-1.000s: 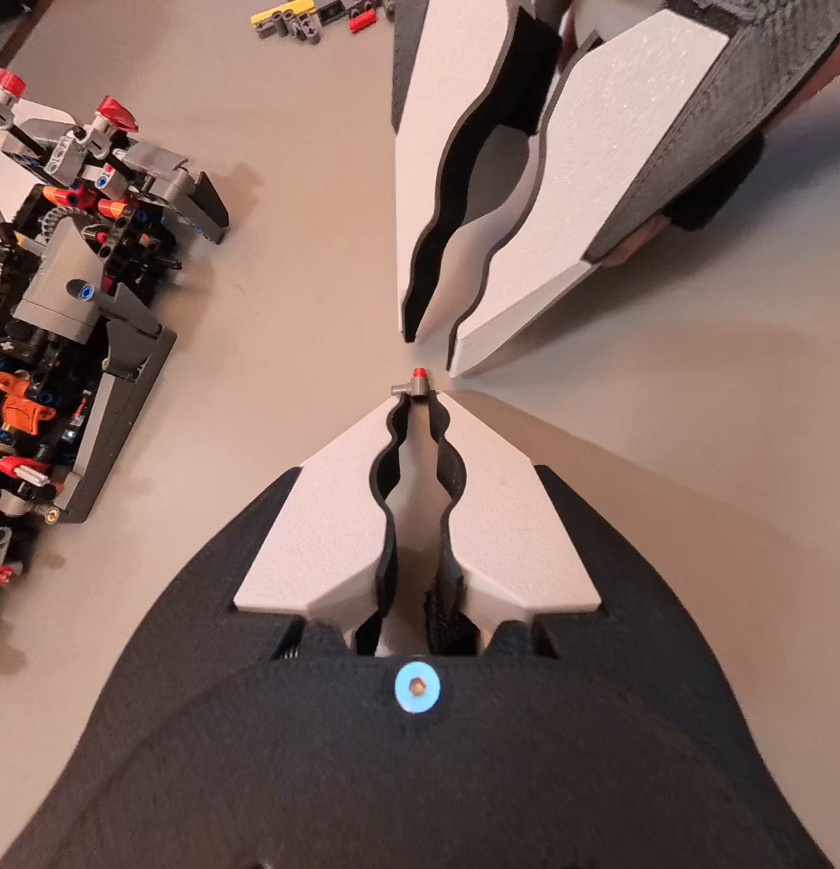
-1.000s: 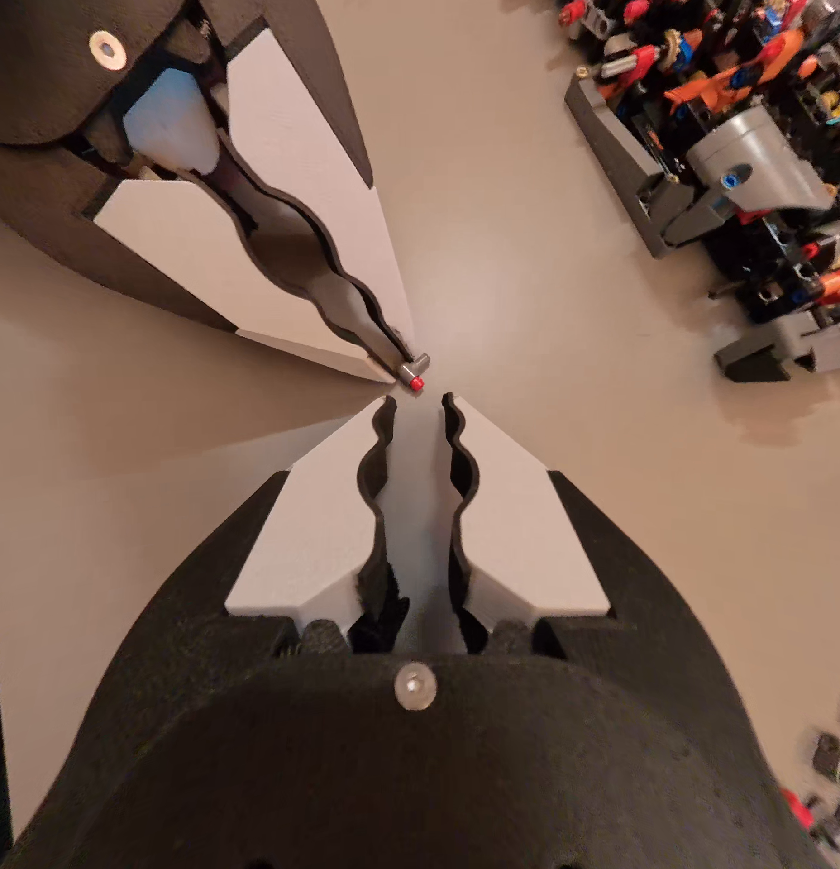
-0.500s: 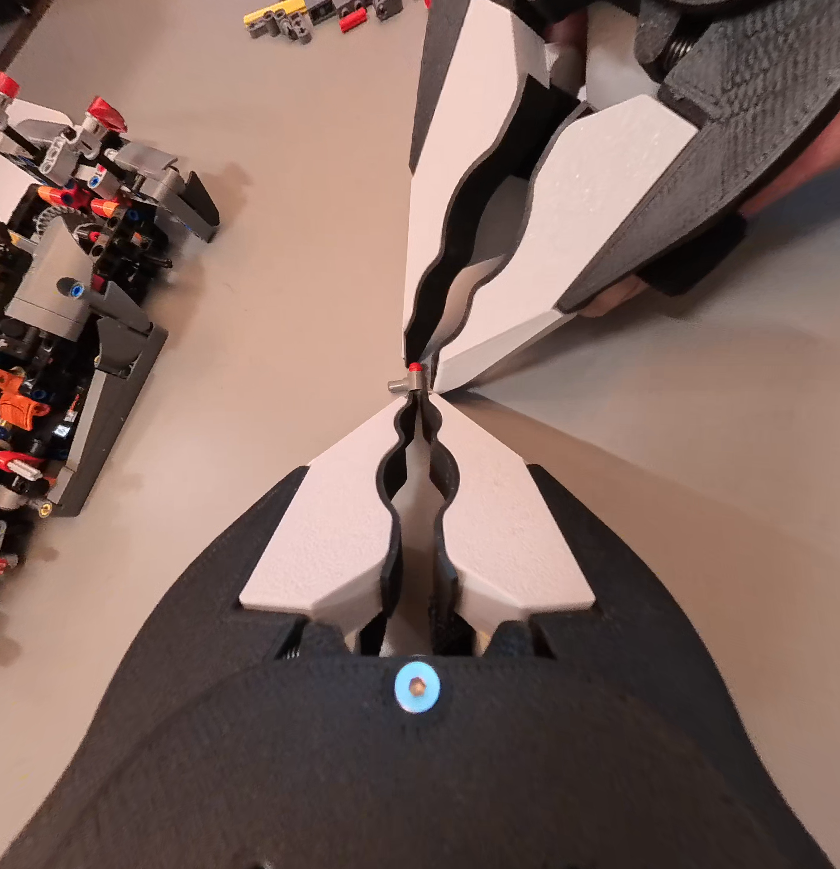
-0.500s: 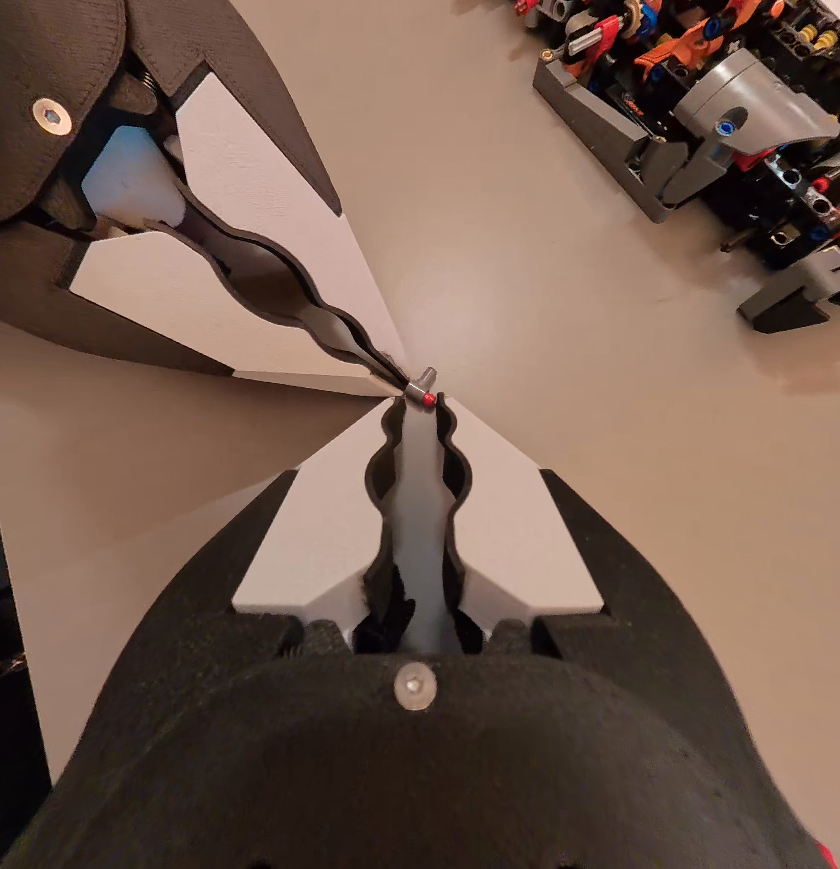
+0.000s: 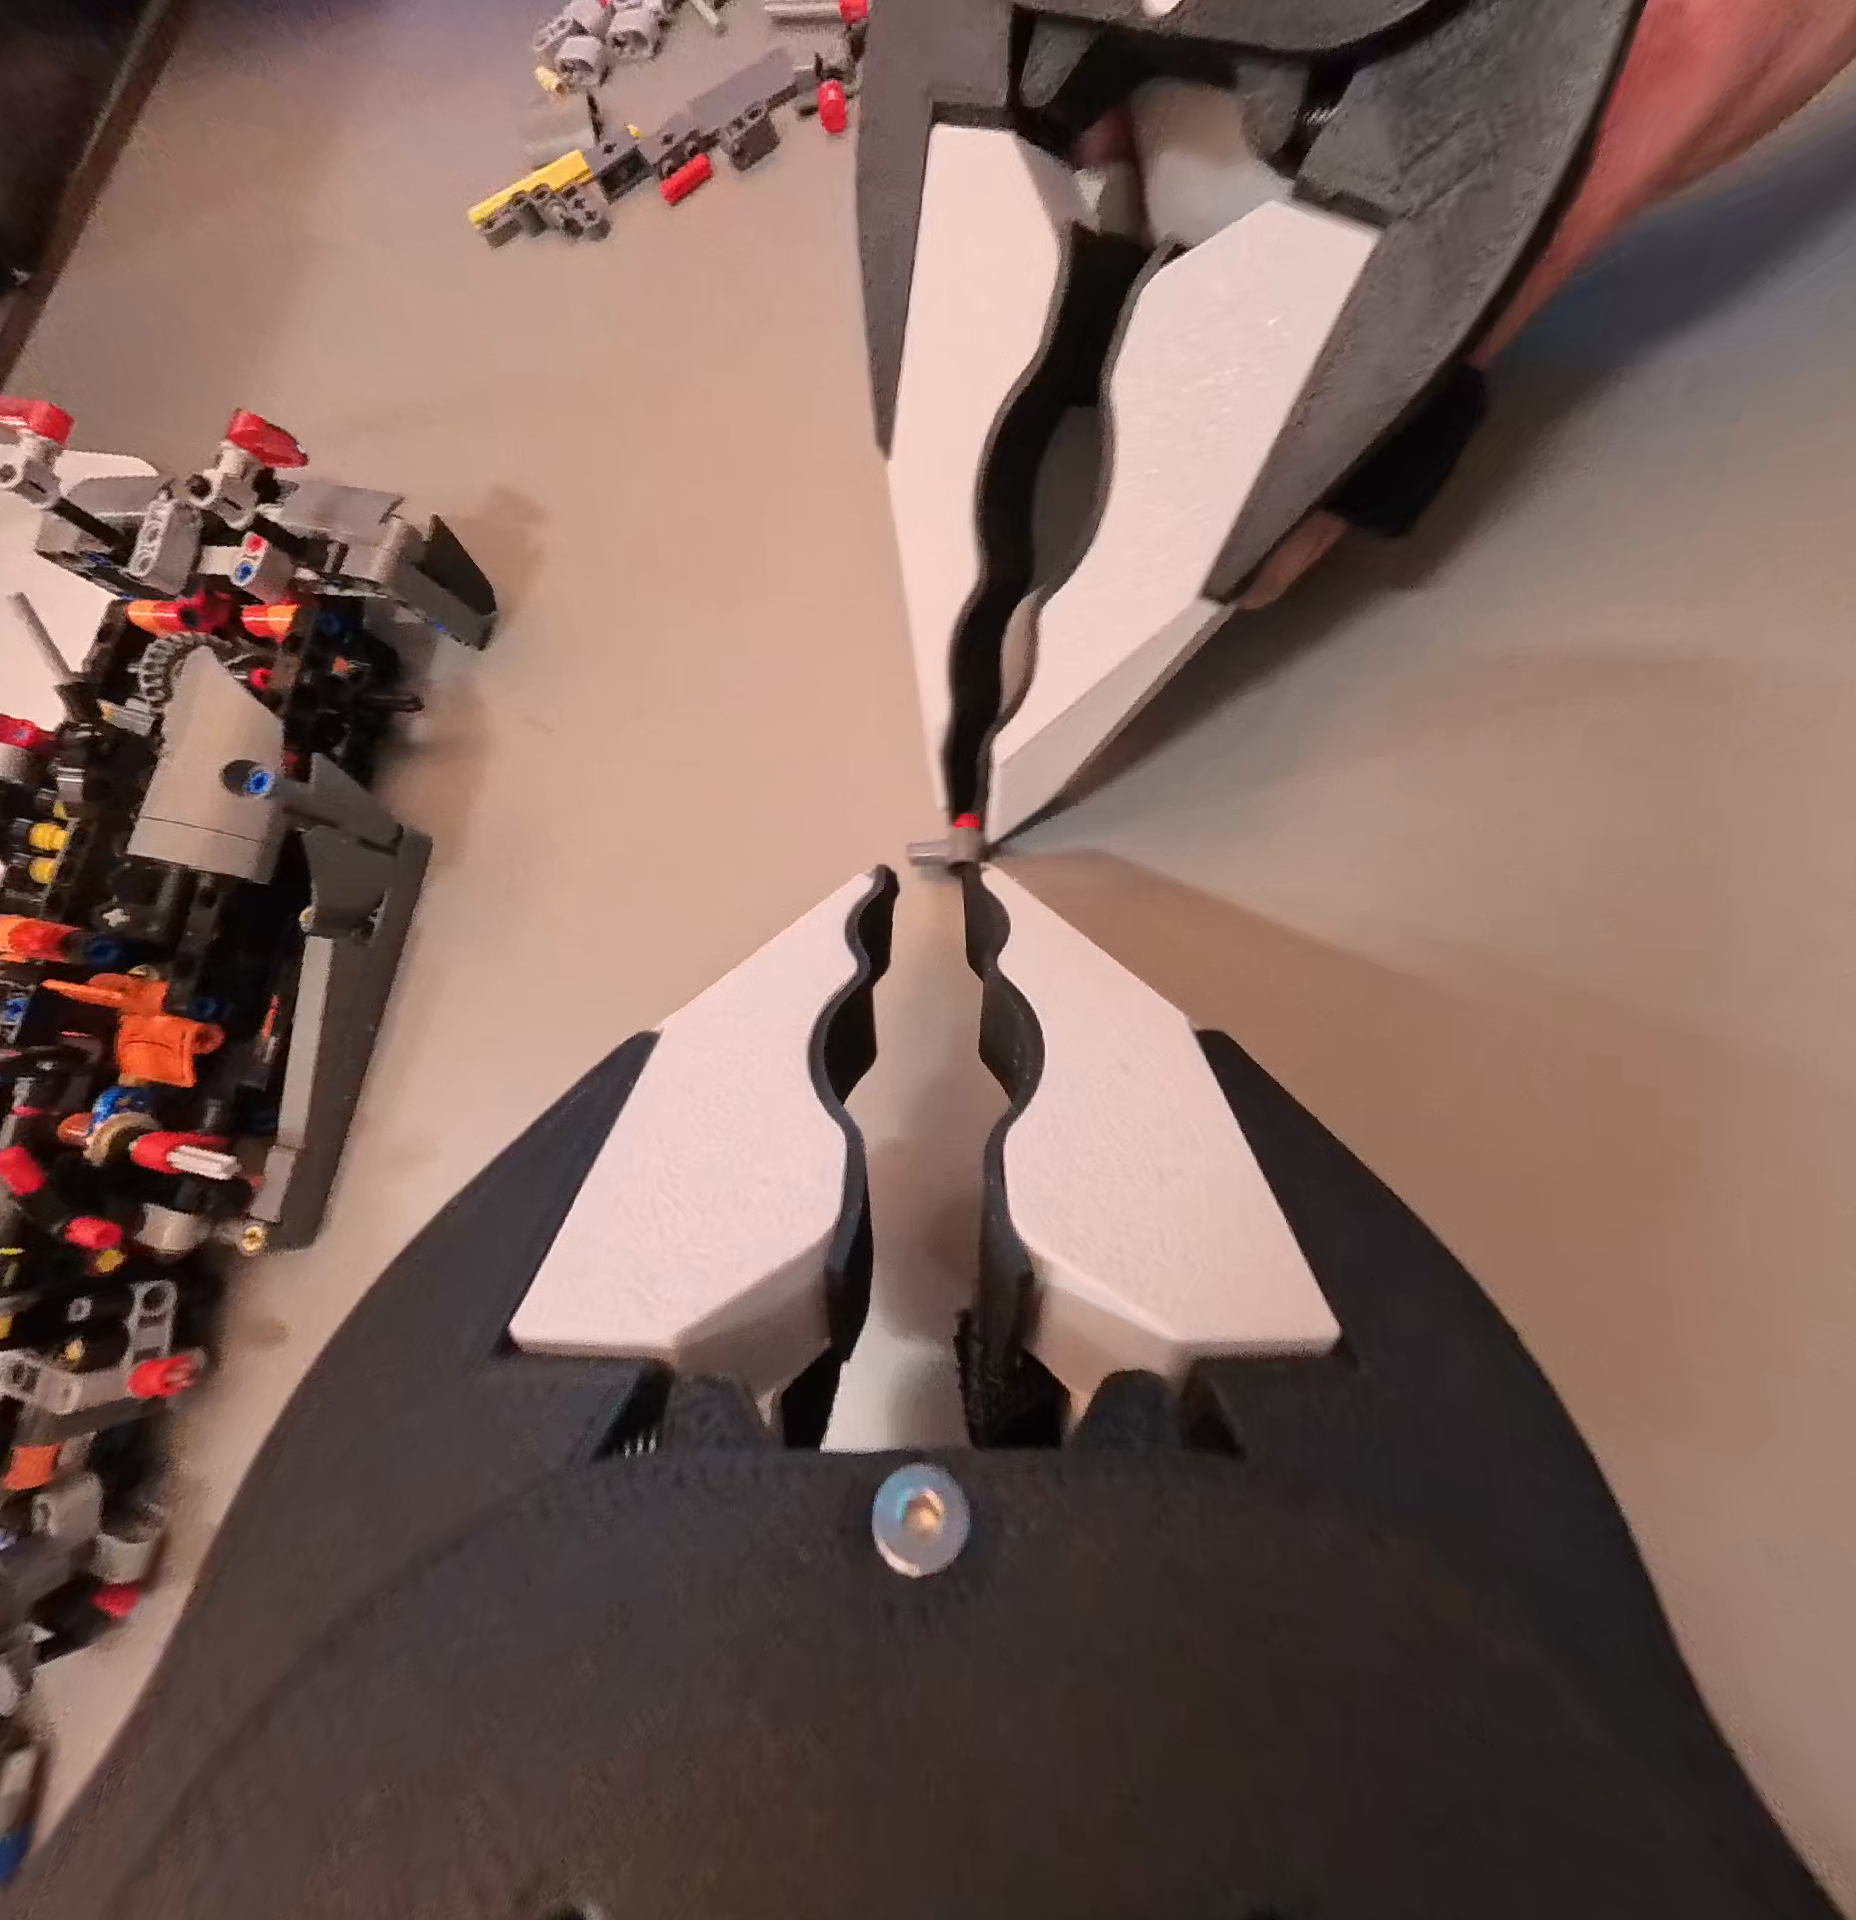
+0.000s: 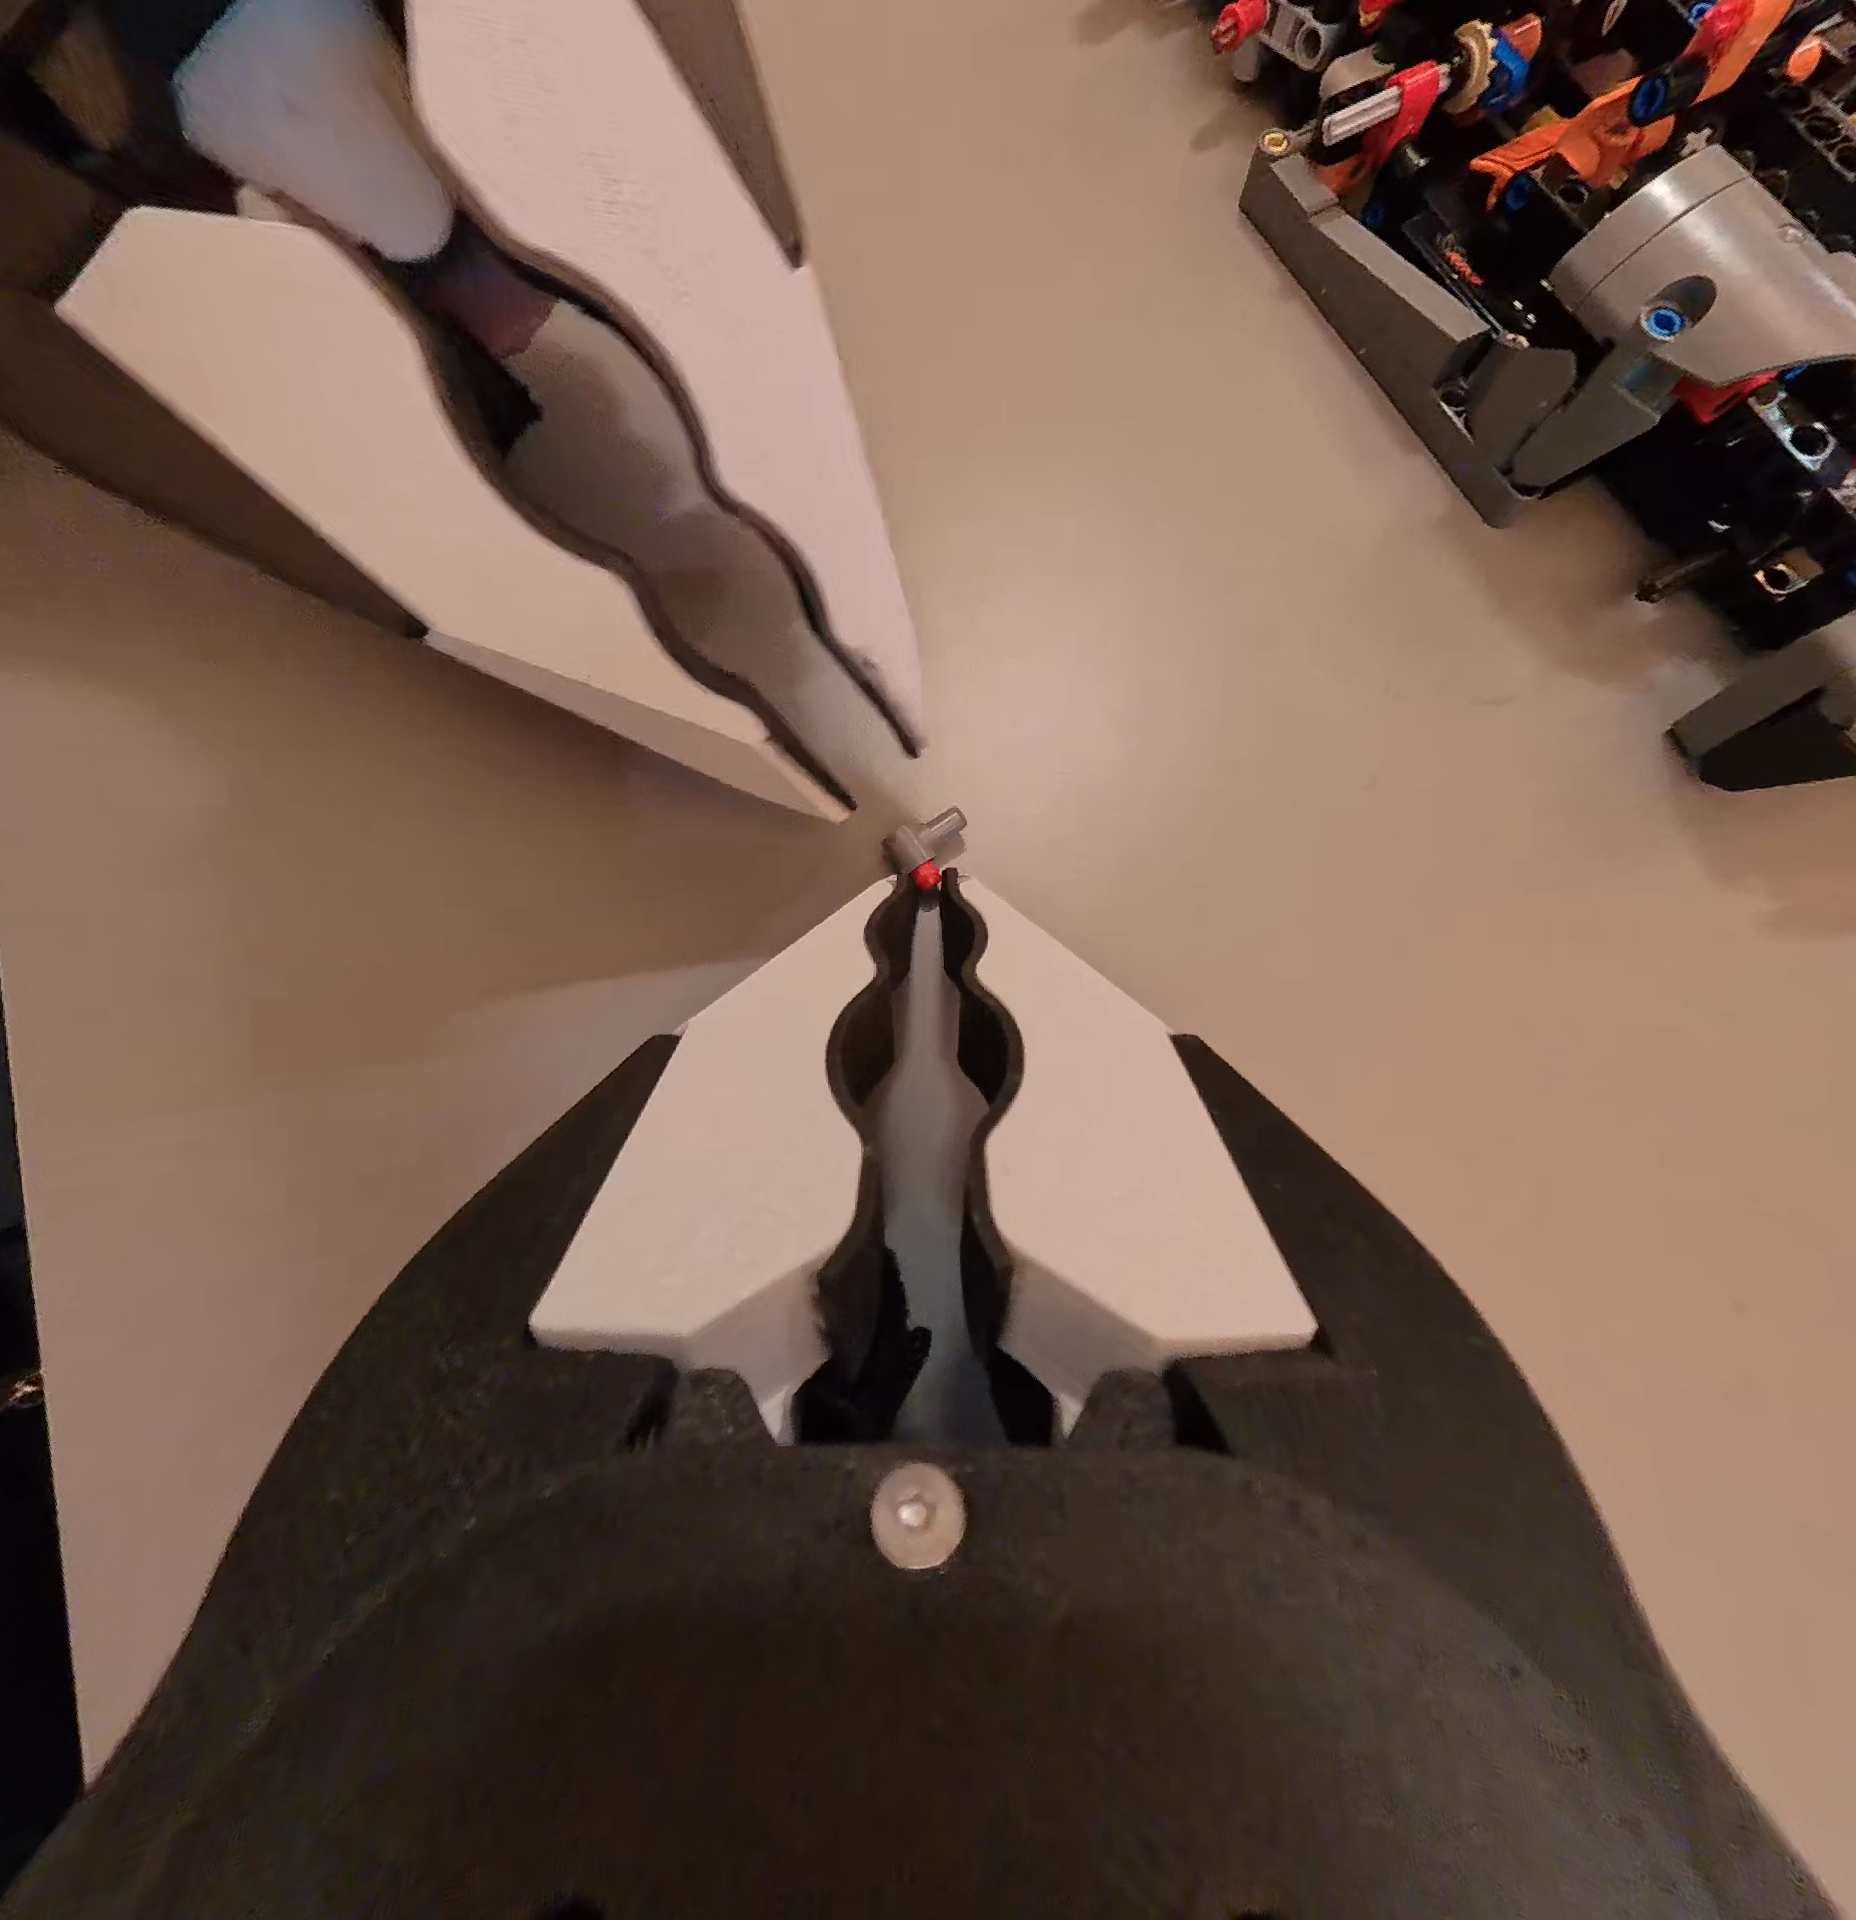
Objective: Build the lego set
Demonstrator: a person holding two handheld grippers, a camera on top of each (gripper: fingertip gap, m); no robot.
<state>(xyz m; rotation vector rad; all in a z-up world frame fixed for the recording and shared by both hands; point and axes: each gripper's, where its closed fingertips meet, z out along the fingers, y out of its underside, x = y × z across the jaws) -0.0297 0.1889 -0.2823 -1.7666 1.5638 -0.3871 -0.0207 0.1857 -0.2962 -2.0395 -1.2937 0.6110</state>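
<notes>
One small grey connector (image 6: pixel 922 840) with red pin, pinched at red end by right gripper (image 6: pixel 924 891); left gripper (image 5: pixel 929 878) jaws parted, empty. One partly built model (image 5: pixel 176 883).

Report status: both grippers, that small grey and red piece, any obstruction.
Left gripper open, off the piece. Right gripper shut on the grey and red piece, held at its red end. Nothing between them; lego model sits off to the side.

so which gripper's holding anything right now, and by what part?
The right gripper holds the small grey connector piece, pinched at its red pin end. The left gripper is open and holds nothing.
</notes>
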